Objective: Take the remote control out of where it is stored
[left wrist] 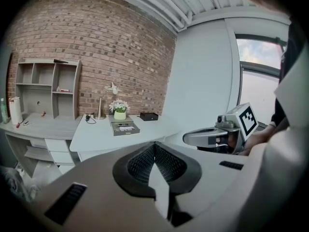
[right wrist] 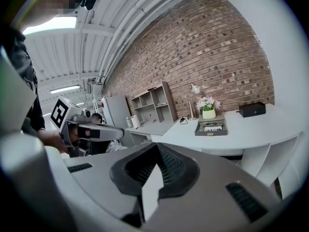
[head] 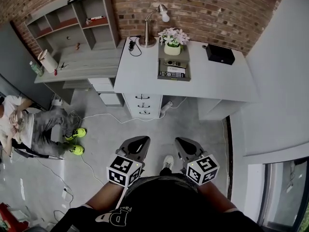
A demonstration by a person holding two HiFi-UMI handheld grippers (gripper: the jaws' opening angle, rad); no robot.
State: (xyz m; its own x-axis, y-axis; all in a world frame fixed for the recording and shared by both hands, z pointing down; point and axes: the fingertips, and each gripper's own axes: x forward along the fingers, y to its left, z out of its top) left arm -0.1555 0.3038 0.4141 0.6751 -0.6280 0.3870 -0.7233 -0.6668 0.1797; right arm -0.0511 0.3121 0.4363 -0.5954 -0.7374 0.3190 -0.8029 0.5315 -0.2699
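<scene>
**Walk-up step, remote control not yet reached**

Looks like the approach: left hand-held gripper and right hand-held gripper both pressed together, empty, well short of the goal. Next probably calls for closing in, then spreading one pair of jaws. Far ahead of both, brick wall; before it, white table; on that, grey tray; inside, remote control, lying flat.

White tabletop against the brick wall, and here's what sits on it: lamp at the back left, cable just beside its base, grey tray in the middle, black box well apart on the right.
</scene>
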